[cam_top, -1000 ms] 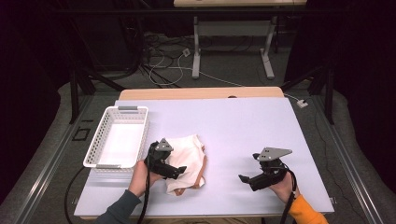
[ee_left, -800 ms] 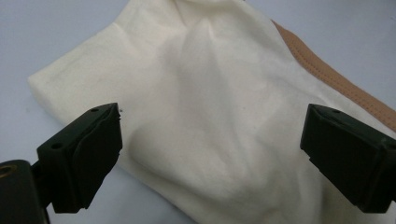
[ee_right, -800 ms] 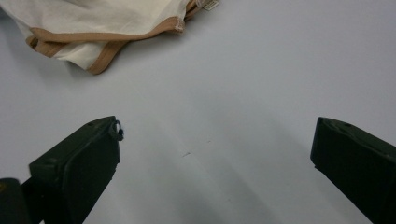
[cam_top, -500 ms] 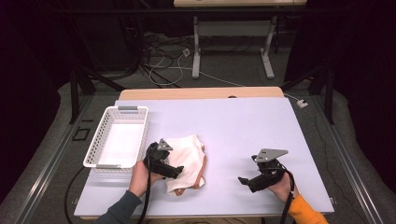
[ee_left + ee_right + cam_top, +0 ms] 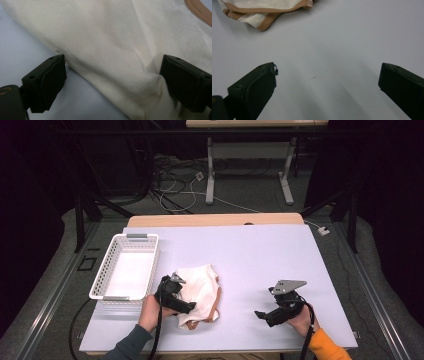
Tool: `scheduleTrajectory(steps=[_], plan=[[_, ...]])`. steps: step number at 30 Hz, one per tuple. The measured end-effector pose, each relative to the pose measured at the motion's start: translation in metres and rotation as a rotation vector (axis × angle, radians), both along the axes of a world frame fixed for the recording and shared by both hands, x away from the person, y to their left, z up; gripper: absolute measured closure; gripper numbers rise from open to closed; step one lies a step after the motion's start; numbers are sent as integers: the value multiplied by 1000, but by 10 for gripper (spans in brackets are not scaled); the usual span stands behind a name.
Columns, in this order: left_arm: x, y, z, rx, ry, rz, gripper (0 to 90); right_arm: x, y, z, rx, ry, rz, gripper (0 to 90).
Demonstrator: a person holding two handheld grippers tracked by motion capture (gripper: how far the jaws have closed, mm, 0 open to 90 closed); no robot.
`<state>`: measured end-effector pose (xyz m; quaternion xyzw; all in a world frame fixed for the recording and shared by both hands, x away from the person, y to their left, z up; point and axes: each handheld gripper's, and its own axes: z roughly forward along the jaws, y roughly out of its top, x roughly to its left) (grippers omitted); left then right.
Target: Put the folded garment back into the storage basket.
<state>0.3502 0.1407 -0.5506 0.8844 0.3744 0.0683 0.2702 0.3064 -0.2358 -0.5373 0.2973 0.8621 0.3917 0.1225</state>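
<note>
A cream cloth [image 5: 200,285] with a tan trim lies crumpled on the pale table, left of the middle. My left gripper [image 5: 186,307] lies over its near-left part. In the left gripper view a fold of the cloth [image 5: 120,50] sits between the jaws of the left gripper [image 5: 113,62]. The jaws stand wide and have just been closing a little. The right jaw touches the fabric and the left one stands at its edge over the table. My right gripper [image 5: 262,315] rests at the near right, open [image 5: 327,66] over bare tabletop, with the cloth's trim [image 5: 262,10] farther off.
A white mesh basket [image 5: 125,237] stands at the table's left edge, close beside the left hand. The pale table [image 5: 260,255] stretches to a wooden strip at the back. Beyond it are table legs and cables on the floor.
The left gripper has tipped and shifted slightly at the cloth's near-left edge. The cloth and the right gripper have kept still.
</note>
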Motion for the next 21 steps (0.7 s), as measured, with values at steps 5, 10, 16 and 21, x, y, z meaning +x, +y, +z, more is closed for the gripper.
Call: scheduleTrajectory(steps=[5, 10, 16, 21], plan=[[-4, -2, 1, 2, -36, -3, 239, 0, 1, 0, 2, 7, 6, 13], [-4, -4, 3, -18, -30, -43, 430, 0, 2, -1, -2, 12, 9, 13], [-1, -5, 4, -51, -3, -83, 648, 1, 3, -3, 3, 7, 14, 14], [1, -5, 4, -69, 13, -124, 772, 1, 3, -3, -18, 14, 24, 14]])
